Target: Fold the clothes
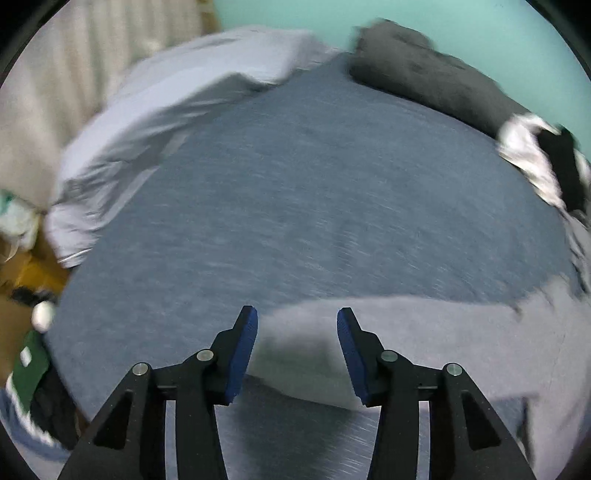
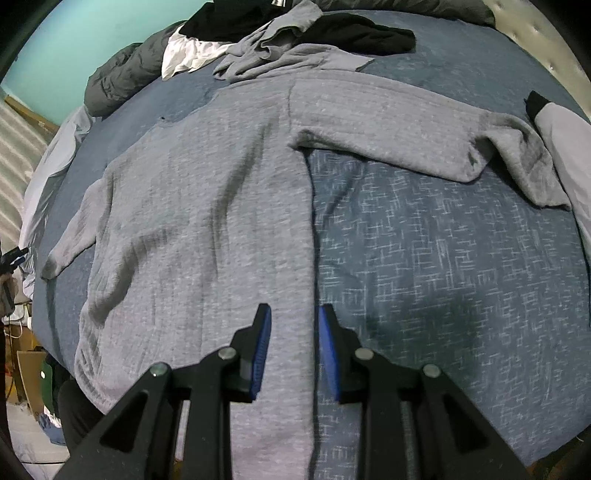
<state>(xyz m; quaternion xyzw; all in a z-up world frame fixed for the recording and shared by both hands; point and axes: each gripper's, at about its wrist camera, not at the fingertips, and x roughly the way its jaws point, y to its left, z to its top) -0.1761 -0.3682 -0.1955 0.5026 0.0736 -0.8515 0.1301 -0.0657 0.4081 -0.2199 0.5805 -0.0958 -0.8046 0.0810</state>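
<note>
Sweater spread flat on bed, both tools apart.

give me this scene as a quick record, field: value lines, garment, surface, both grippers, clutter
surface: blue bedspread
garment: grey sweater spread flat, one sleeve stretched out sideways
right gripper: open, jaws either side of the sweater's side edge near the hem
left gripper: open, grey cloth between the jaws, not clamped; view blurred
clutter: pile of clothes at the far end of the bed, dark rolled blanket
fold state: no fold made yet
</note>
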